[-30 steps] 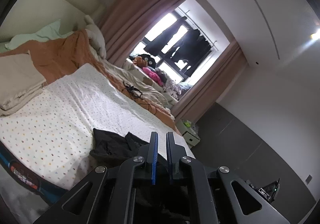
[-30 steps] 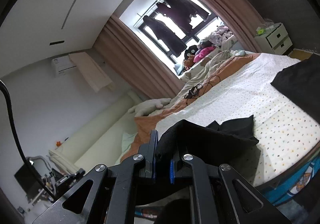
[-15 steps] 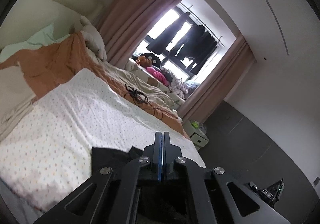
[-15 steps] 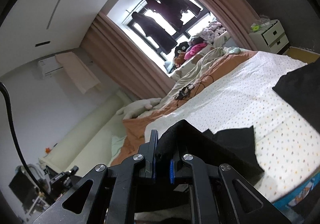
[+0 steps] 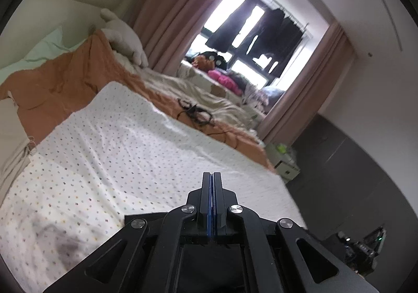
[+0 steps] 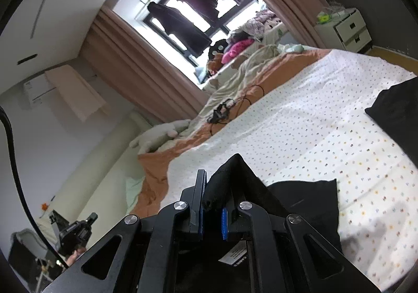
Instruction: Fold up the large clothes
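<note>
A black garment lies on the dotted white sheet, and my right gripper is shut on a raised fold of it. Another dark piece of cloth shows at the right edge of the right wrist view. My left gripper is shut, its blue pads pressed flat together over the dotted sheet. Only a thin strip of black cloth shows below its fingers. I cannot tell whether any of it is pinched.
An orange blanket and a beige quilt lie along the far side of the bed, with a tangle of black cable. A white nightstand stands by the curtains. Dark clothes hang in the window.
My left gripper's jaws closed fully and it slid across the bed, so most of the black garment dropped out of its view. My right gripper travelled along the bed, still gripping the fold.
</note>
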The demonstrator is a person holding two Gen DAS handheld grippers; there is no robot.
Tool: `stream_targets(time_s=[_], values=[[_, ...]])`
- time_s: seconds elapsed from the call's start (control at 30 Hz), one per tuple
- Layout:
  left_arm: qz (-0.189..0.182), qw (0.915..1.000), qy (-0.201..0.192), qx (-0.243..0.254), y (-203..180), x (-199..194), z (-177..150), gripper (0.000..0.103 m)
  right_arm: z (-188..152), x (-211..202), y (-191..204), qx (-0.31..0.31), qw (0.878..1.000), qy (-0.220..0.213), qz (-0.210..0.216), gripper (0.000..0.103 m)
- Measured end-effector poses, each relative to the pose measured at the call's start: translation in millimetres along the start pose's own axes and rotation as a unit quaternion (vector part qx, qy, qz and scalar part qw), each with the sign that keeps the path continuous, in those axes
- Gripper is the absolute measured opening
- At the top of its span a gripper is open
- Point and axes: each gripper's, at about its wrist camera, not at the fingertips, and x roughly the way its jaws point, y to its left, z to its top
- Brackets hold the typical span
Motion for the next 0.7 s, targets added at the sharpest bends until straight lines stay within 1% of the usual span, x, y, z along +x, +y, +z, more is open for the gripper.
stream_targets(time_s=[0.13, 0.27, 0.3, 0.33, 0.4, 0.5, 0.53, 0.57, 0.6, 0.63, 0.7], values=[[0.015, 0.9996, 0.023, 0.003, 16, 51, 1, 0.000, 8, 39, -14, 0.003, 1.000, 0.016, -0.021, 0.010], [0.038, 0.9982, 0.046, 0.010, 30, 97, -5, 0.000, 11, 84, -40, 0.019, 0.998, 0.035, -0.050, 0.010], [0.044, 0.9974, 0.056, 0.007, 35, 106, -7, 0.000, 11, 95, -49, 0.026, 0.997, 0.041, -0.065, 0.011], [0.050, 0.9966, 0.065, 0.004, 41, 114, -10, 0.000, 12, 103, -57, 0.032, 0.996, 0.046, -0.076, 0.015], [0.066, 0.9948, 0.077, -0.001, 51, 122, -16, 0.000, 9, 120, -77, 0.045, 0.992, 0.061, -0.106, 0.018], [0.079, 0.9917, 0.101, -0.008, 65, 128, -26, 0.000, 2, 133, -93, 0.035, 0.988, 0.083, -0.128, 0.033], [0.080, 0.9905, 0.111, -0.011, 70, 129, -30, 0.003, -2, 136, -96, 0.033, 0.987, 0.090, -0.130, 0.042], [0.082, 0.9896, 0.118, -0.014, 72, 132, -32, 0.009, -6, 137, -99, 0.030, 0.986, 0.096, -0.132, 0.049], [0.085, 0.9883, 0.125, -0.020, 78, 133, -36, 0.028, -9, 137, -102, 0.026, 0.985, 0.100, -0.139, 0.054], [0.087, 0.9875, 0.129, -0.025, 82, 135, -38, 0.051, -11, 138, -104, 0.021, 0.983, 0.105, -0.148, 0.062], [0.088, 0.9871, 0.131, -0.029, 88, 136, -45, 0.071, -15, 137, -108, 0.017, 0.981, 0.113, -0.155, 0.063]])
